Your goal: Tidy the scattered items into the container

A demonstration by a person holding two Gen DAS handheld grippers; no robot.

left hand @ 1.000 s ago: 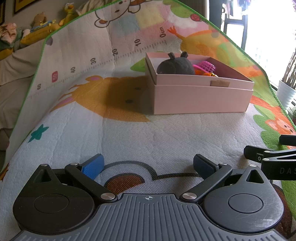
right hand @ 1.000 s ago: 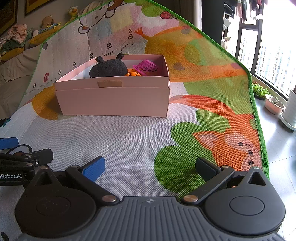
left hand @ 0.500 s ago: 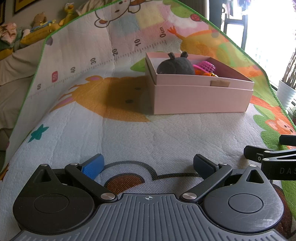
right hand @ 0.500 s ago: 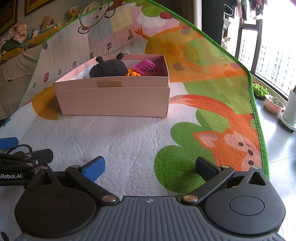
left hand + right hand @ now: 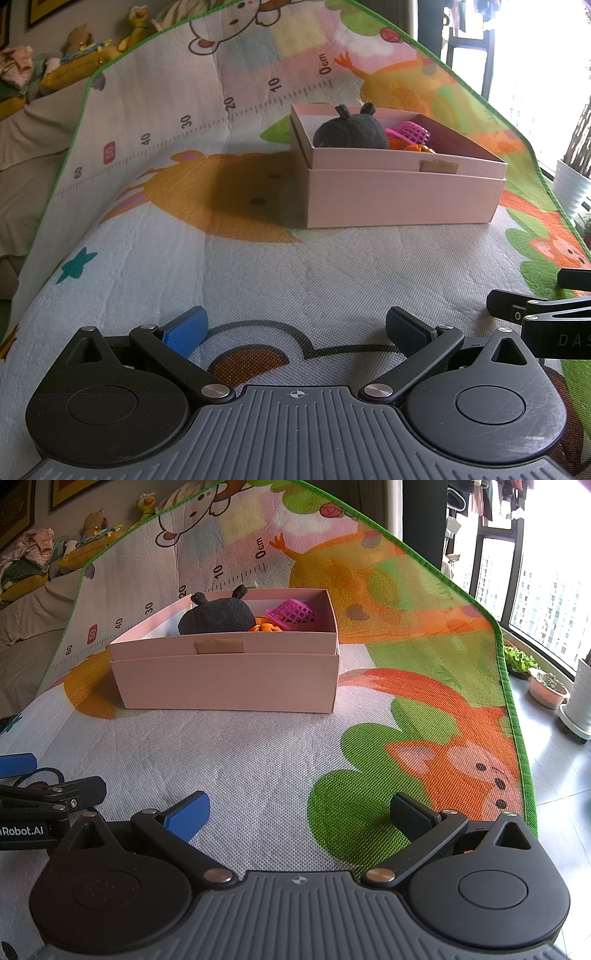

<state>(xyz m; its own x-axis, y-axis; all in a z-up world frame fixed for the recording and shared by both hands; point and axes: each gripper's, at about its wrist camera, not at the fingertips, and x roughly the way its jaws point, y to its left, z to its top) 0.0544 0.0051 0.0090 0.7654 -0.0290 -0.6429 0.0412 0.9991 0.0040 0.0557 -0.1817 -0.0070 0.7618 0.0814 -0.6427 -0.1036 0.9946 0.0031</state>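
Both jaws stand wide open and hold nothing: the left gripper [image 5: 295, 326] and the right gripper [image 5: 298, 810] each show only bare mat between their pads.

Ahead of the left gripper and off to its right sits the pink box [image 5: 402, 195]; from the right gripper it lies ahead and a little to the left, well apart from both. Inside it are a dark plush [image 5: 216, 617], a pink basket [image 5: 293, 613] tipped on its side, and something orange [image 5: 264, 626] wedged between them, too hidden to name. All three sit below or just at the rim, nothing hanging over the wall.

Out from the box, the play mat [image 5: 258, 760] shows no loose item in either view: the stretch between jaws and box is bare, and so are the mat's sides as far as the cameras reach. The grippers rest side by side, each visible at the edge of the other's view.

Judging by this, the tidying looks done, or nearly so. Anything left would have to lie behind the grippers or off the mat, which these views cannot show.
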